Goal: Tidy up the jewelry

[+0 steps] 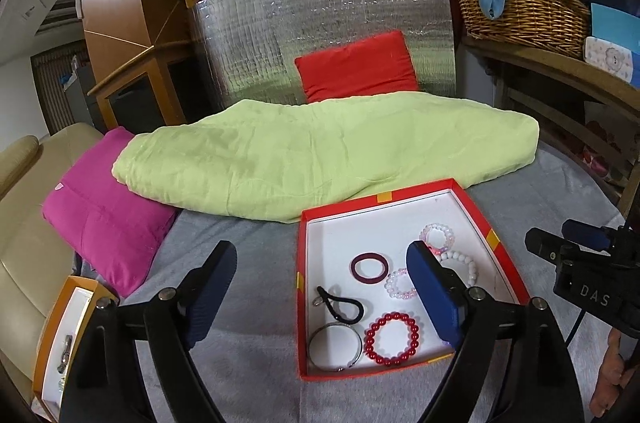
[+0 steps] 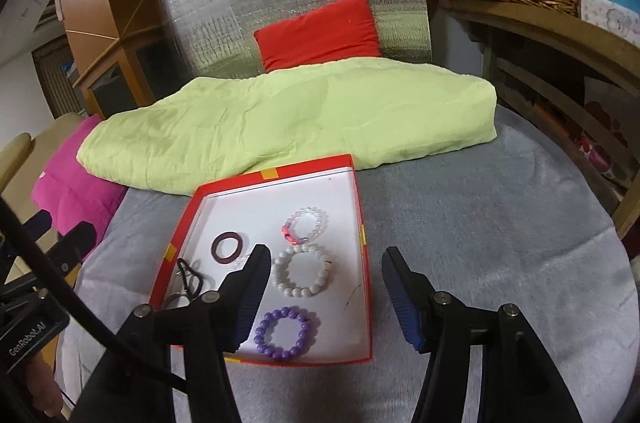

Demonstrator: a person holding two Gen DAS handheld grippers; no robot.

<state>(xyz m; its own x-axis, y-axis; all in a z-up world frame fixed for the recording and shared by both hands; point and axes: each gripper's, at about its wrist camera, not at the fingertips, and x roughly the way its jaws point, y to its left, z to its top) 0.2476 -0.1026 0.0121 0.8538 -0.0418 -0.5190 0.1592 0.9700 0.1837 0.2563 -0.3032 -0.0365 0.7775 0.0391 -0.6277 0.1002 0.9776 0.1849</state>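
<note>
On the grey blanket (image 2: 480,223) sits the red box (image 2: 362,235) holding the jewelry — white bead bracelet (image 2: 301,273), purple bead bracelet (image 2: 283,339), red bead bracelet (image 1: 392,338), dark ring (image 1: 369,266). Left gripper (image 1: 320,287) and right gripper (image 2: 324,287) both hang spread, holding nothing. Best to come down straight over one bracelet — pinching its rim without nudging its neighbours.

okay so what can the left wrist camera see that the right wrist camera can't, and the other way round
Left wrist only: the red bead bracelet, the silver bangle and a small orange box at far left.

Right wrist only: the purple bead bracelet.

Both: the red tray, dark ring, white bead bracelet and green blanket.
</note>
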